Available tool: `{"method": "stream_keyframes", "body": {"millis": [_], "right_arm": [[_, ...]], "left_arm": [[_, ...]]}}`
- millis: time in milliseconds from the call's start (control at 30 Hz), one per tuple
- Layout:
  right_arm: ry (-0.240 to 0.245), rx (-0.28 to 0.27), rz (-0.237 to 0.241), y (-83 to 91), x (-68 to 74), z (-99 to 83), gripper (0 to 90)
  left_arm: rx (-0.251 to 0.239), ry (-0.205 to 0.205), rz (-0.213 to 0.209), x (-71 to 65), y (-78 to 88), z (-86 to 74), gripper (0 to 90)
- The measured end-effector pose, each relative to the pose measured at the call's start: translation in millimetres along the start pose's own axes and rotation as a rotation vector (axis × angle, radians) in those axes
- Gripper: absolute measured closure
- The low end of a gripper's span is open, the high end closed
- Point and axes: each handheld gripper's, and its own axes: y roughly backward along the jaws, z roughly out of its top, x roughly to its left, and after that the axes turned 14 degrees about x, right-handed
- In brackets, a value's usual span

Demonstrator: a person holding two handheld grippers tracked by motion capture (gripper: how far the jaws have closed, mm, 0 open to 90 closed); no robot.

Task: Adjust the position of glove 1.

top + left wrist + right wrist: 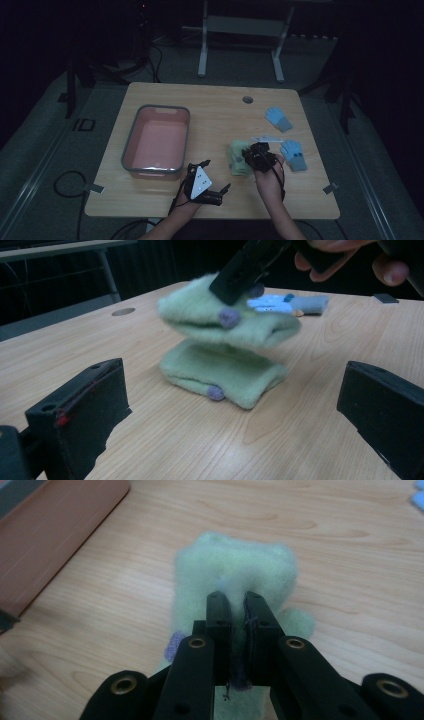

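Note:
Two pale green socks with purple dots lie at the table's centre right. My right gripper [237, 600] is shut on the upper green sock [235, 565], pinching its fabric near the cuff. In the left gripper view this sock [225, 317] hangs lifted above the second green sock [220, 372], which rests flat on the wood. My left gripper [235, 390] stands open, its jaws wide apart, low over the table and facing both socks. From above, the left gripper [217, 174] is near the front edge and the right gripper [250, 152] is over the green socks [237, 159].
A pink tub [131, 145] with a grey rim stands on the left half of the table. Two blue socks [278, 119] [294, 154] lie to the right, a pale flat item [265, 138] between them. A round cable hole [247, 99] sits near the far edge.

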Motion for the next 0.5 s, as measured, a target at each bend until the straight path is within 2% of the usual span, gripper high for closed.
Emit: {"method": "stream_keyframes", "body": {"millis": [133, 233, 500], "right_arm": [[0.002, 0.015, -0.005, -7.9, 5.3, -1.7, 83.3], [-0.005, 0.023, -0.001, -14.1, 5.8, -3.9, 83.2], [0.003, 0.062, -0.028, -35.8, 3.6, -10.8, 82.2]], "left_arm": [[-0.002, 0.001, -0.002, 0.1, 0.0, -0.1, 0.2], [0.0, 0.002, -0.003, 0.2, -0.2, 0.1, 0.2], [0.007, 0.003, -0.006, 0.9, -0.3, 0.3, 0.2]]}}
